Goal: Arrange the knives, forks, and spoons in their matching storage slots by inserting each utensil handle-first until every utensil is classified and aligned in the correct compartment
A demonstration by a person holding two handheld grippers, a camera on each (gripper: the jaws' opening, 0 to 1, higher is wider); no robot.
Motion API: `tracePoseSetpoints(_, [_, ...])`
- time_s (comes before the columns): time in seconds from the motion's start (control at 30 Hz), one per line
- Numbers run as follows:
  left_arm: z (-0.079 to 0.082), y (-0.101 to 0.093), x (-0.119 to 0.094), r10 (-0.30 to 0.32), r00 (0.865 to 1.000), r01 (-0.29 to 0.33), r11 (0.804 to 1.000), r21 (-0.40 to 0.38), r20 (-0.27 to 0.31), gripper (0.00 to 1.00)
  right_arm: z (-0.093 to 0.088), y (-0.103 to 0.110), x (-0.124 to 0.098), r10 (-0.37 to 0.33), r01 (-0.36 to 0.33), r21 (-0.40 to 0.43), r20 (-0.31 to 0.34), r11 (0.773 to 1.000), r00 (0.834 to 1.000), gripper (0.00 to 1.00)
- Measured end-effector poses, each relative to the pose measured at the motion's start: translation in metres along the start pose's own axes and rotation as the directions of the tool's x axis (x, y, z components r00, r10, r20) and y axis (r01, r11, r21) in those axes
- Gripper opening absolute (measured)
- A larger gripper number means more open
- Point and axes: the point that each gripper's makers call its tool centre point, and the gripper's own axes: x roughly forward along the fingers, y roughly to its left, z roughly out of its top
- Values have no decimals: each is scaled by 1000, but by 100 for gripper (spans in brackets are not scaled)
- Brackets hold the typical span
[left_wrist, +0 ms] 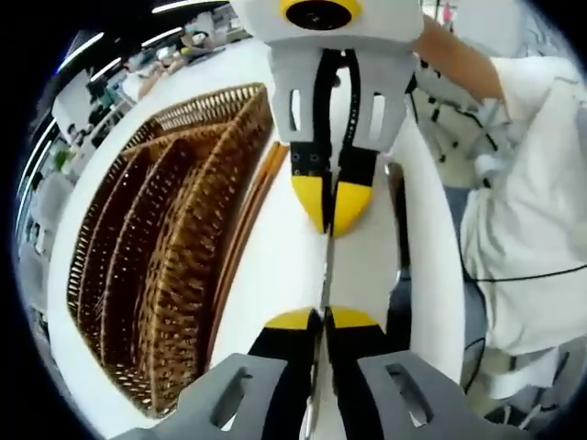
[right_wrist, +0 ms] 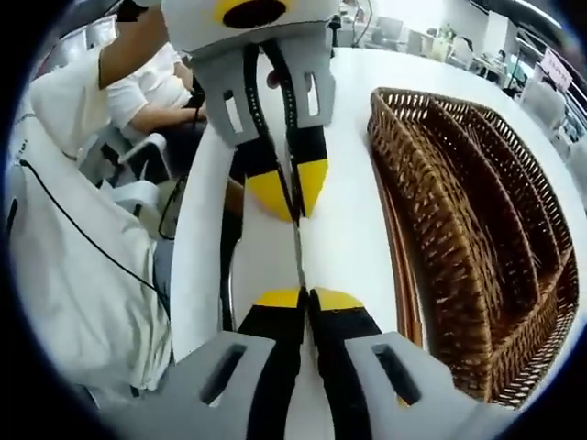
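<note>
Nearest in the left gripper view: left gripper (left_wrist: 323, 318), yellow-tipped black fingers (left_wrist: 292, 320) clenched on one end of a thin silver metal utensil (left_wrist: 326, 270). Utensil type not determinable; seen edge-on as a narrow strip. Directly ahead in the same view: right gripper (left_wrist: 335, 218), pointing back toward the camera, fingers pinched on the opposite end of the same utensil. Utensil thus suspended between both grippers, above the white tabletop (left_wrist: 275, 266), beside the basket and outside every compartment. Left of the grippers in this view: brown woven wicker storage basket (left_wrist: 156, 266) with several long parallel compartments, resting on the tabletop. No utensils visible in the compartments. Between basket and grippers: thin brown wooden strip (left_wrist: 248, 220) lying just beside the basket wall. Farther off, at the right edge of the view: person in white clothing (left_wrist: 523, 229) standing at the tabletop edge. Right gripper view, near to far: right gripper (right_wrist: 307, 298) closed on the utensil (right_wrist: 299, 249); left gripper (right_wrist: 292, 203) facing it, closed on the other end; wicker basket (right_wrist: 477, 220) to the right on the tabletop (right_wrist: 344, 202); person in white (right_wrist: 83, 257) at the left; blurred room furnishings beyond.
</note>
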Motion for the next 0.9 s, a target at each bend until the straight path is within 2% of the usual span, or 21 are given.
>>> tracePoseSetpoints(0.07, [1,0,1,6,1000,-6,1000,-1,-16,4,2,-3,1,-10,9,-21,-17,1000,1000,3])
tracePoseSetpoints(0.17, [2,-2,1,15,999,-14,999,48,-28,4,-1,5,2,-24,22,-49,-42,999,999,3])
tracePoseSetpoints(0.27, [3,-7,2,19,999,-18,1000,20,-28,4,-3,8,1,-36,34,-54,-48,998,998,2])
tracePoseSetpoints(0.33, [6,-8,3,21,1000,-21,1000,-11,-5,4,-5,11,1,-40,37,-64,-42,997,998,1])
tracePoseSetpoints(0.4, [10,-9,5,22,999,-21,1000,-17,32,4,-6,12,1,-43,41,-65,-31,997,999,1])
tracePoseSetpoints(0.43, [10,-11,4,21,999,-22,1000,16,45,4,-6,11,1,-45,44,-64,-15,997,999,1])
tracePoseSetpoints(0.5, [9,-6,3,32,998,-32,999,-10,58,4,-6,12,0,-36,37,-50,14,998,999,1])
tracePoseSetpoints(0.6, [9,-8,2,23,997,-23,1000,5,68,3,-7,15,0,-17,18,-31,33,999,999,1])
tracePoseSetpoints(0.67, [10,-7,2,16,996,-11,998,-59,83,3,-7,14,0,-21,22,-32,40,999,999,1])
tracePoseSetpoints(0.9, [19,-10,3,20,996,-17,999,-43,86,3,-6,7,-7,-38,39,-48,31,998,999,1])
